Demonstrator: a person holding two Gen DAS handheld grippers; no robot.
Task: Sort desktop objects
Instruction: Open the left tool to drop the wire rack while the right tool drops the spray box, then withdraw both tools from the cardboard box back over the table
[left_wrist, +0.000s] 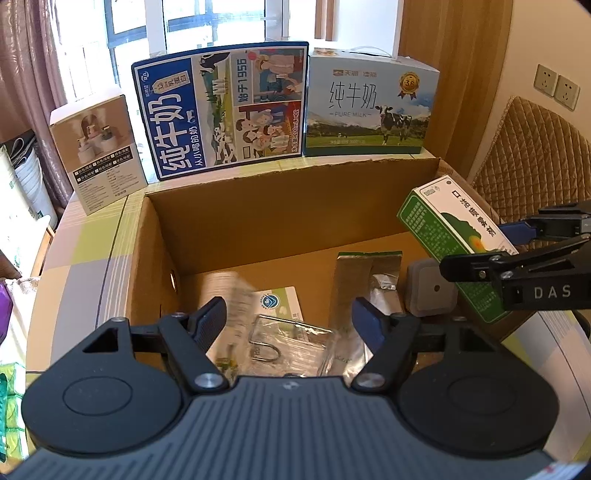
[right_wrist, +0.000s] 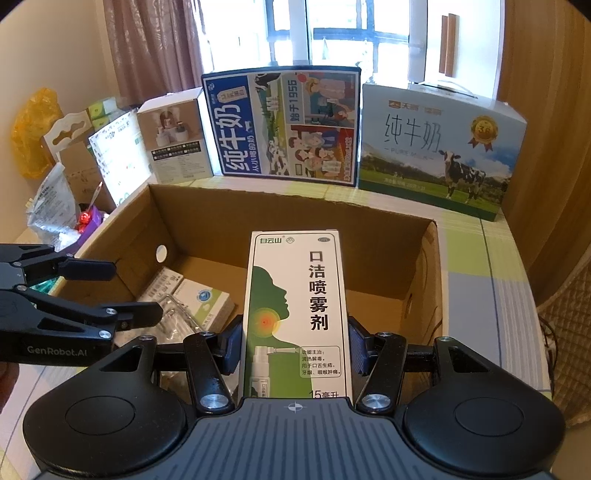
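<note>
My right tongs (right_wrist: 293, 345) clamp the spray box (right_wrist: 297, 314) over the cardboard box (right_wrist: 424, 280), left tongs (left_wrist: 288, 321) empty and spread — I should lower it flat into the bare corner before letting go.

Both tools share one build. The left gripper (left_wrist: 288, 321) has a grey ribbed housing marked with a small crosshair, flanked by two black discs with raised rings. Black triangular link arms, pinned with silver screws, carry dark blue ribbed pads. The right gripper (right_wrist: 295, 343) looks the same; its side reads "DAS" in white, while the left one's side reads "GenRobot.AI".
</note>
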